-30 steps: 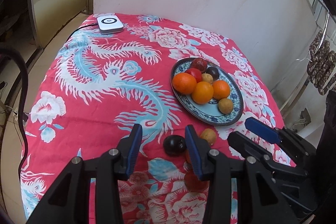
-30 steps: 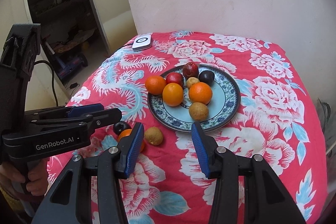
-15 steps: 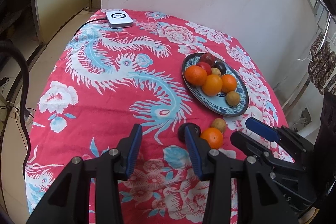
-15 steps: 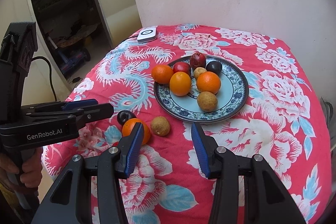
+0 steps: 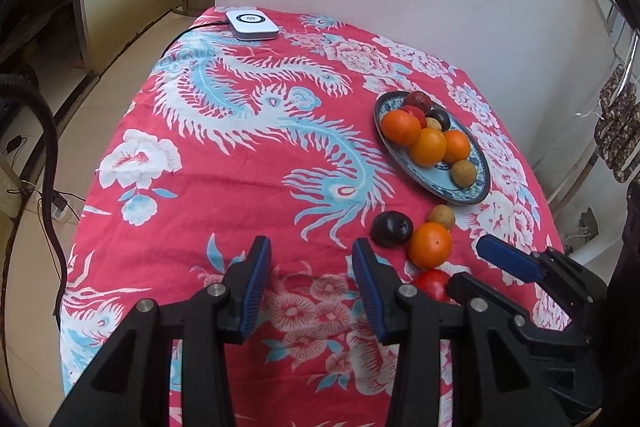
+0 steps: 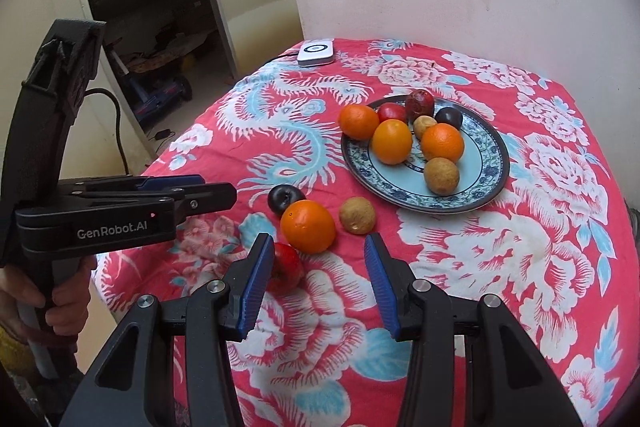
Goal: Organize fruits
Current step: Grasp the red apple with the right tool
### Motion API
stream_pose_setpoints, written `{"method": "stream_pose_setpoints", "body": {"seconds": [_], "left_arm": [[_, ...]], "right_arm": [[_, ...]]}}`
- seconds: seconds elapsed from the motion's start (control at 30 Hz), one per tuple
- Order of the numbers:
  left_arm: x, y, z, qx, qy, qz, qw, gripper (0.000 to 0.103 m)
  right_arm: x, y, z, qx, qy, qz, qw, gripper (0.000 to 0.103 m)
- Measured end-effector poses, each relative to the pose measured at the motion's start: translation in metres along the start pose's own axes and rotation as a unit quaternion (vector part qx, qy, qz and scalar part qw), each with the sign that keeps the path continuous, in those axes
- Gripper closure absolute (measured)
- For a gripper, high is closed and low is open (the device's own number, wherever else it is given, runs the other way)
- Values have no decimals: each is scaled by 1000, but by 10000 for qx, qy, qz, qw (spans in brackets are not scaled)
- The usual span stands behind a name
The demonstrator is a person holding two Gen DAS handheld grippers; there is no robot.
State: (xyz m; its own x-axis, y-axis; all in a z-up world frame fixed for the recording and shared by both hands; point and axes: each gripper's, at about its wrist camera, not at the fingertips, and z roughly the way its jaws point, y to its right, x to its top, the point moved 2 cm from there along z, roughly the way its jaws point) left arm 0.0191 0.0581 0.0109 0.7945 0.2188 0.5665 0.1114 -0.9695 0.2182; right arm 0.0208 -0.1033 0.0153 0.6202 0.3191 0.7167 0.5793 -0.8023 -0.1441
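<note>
The table under its red dragon-and-peony cloth (image 6: 500, 267) filled most of both views, pushed against the plain wall along the top of the frame. On it, right of centre in my right wrist view, sat the blue-patterned plate (image 6: 486, 163), already carrying oranges, brown fruits and dark and red ones heaped toward its upper left, which I took as the place the fruits were meant to be gathered.

I held my left gripper (image 6: 224, 193) at the left edge of that view, pointing sideways toward the loose fruit; its own camera showed its jaws parted over bare cloth with nothing between them. My right gripper (image 6: 318, 269) hung low at the bottom centre, jaws likewise apart and grasping nothing, aimed at the stray group, I judged, for the next pick.

That group lay just ahead of its tips, below and left of the plate: the loose orange (image 6: 307, 231), the red fruit (image 6: 285, 269) beside the left finger, the brown fruit (image 6: 357, 215) and the dark plum (image 6: 285, 198). The white device (image 6: 316, 51) sat at the far edge, out of the way.
</note>
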Motion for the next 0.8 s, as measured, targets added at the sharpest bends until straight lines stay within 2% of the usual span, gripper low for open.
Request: {"method": "stream_pose_setpoints", "body": {"seconds": [0.17, 0.6, 0.67, 0.8], "left_arm": [[-4, -5, -1, 35, -17, -58, 10000, 59], [-11, -1, -2, 20, -42, -71, 10000, 59], [-11, -1, -2, 12, -39, -68, 10000, 59], [-13, 0, -3, -9, -37, -58, 10000, 59]], "right_arm": [[-2, -5, -5, 55, 30, -73, 10000, 55], [-13, -22, 15, 268, -352, -345, 9984, 55], [-13, -22, 18, 263, -391, -315, 9984, 58], [-13, -21, 21, 224, -423, -288, 9984, 70]]}}
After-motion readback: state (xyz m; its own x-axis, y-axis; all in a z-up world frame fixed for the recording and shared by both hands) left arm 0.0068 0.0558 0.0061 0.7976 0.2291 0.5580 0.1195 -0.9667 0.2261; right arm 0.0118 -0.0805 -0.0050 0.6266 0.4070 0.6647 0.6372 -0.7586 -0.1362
